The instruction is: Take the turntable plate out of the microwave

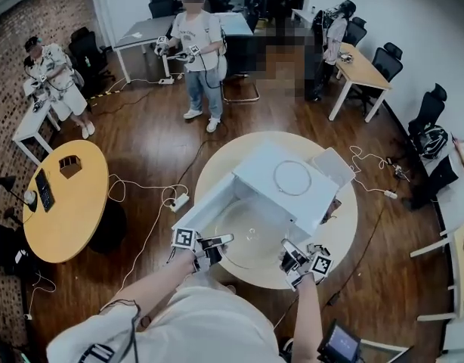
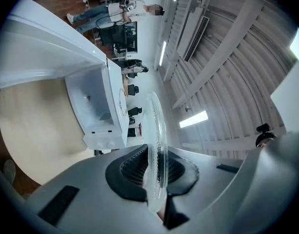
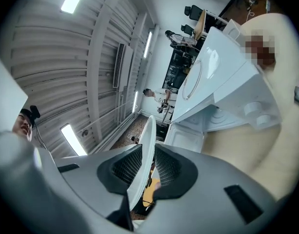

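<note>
The clear glass turntable plate (image 1: 251,237) hangs level in front of the white microwave (image 1: 281,180), held by its rim from both sides. My left gripper (image 1: 217,242) is shut on its left edge and my right gripper (image 1: 291,254) on its right edge. In the left gripper view the plate (image 2: 156,130) stands edge-on between the pads of the left gripper (image 2: 157,172), with the microwave (image 2: 98,111) beyond. In the right gripper view the plate (image 3: 147,140) is clamped edge-on in the right gripper (image 3: 144,168); the microwave's open cavity (image 3: 222,118) lies ahead.
The microwave door (image 1: 205,206) hangs open to the left. A thin ring (image 1: 292,178) lies on the microwave's top. The microwave stands on a round cream table (image 1: 345,233). Cables and a power strip (image 1: 177,201) trail on the wooden floor. Other people stand far back.
</note>
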Demonstrator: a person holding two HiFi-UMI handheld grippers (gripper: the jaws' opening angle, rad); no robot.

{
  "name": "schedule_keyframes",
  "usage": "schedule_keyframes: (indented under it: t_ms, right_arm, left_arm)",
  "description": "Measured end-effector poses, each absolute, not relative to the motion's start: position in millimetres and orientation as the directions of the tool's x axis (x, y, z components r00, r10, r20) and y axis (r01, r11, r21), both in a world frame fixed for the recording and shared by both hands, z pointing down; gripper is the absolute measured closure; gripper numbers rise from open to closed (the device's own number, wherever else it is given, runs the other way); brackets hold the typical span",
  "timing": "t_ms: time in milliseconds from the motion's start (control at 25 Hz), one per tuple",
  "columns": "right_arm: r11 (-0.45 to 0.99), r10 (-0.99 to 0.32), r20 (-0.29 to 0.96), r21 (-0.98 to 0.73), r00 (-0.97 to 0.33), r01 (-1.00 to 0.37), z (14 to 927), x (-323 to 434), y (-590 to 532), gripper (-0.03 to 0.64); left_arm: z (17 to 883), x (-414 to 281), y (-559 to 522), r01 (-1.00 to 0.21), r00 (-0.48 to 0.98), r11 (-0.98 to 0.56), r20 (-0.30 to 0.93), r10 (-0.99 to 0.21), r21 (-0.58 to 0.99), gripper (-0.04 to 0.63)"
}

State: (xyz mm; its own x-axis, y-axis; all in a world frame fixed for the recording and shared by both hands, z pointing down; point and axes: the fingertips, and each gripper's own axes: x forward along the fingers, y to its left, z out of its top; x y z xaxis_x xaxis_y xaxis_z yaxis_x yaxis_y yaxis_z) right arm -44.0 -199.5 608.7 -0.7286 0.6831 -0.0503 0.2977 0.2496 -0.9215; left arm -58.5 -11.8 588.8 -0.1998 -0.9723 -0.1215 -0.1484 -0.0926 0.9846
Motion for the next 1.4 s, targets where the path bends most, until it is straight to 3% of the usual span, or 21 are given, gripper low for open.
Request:
schedule_keyframes:
  t_ms: [520, 1160, 1400]
  right_arm:
    - [0.316, 0.564, -0.025, -0.917, -0.826, 0.243, 606.4, -24.1, -199.6, 0.538]
    - [0.301, 0.442, -0.019, -0.939, -0.897, 0.168, 601.8, -6.0, -120.5, 0.538]
    - [0.326, 0.434, -0.009, -0.931, -0.901, 0.166, 602.6, -1.2, -105.2, 0.538]
  left_arm:
    - [587.4, -70.6, 0.6, -0.146, -0.129, -0.104, -0.123, -0.984, 0.984, 0.560]
    - [585.8, -98.8, 60.5, -0.160, -0.118, -0.145, -0.165, -0.979, 0.976, 0.560]
    - [586.5, -98.8, 65.4, -0.103, -0.108, -0.161, -0.172, -0.979, 0.981, 0.560]
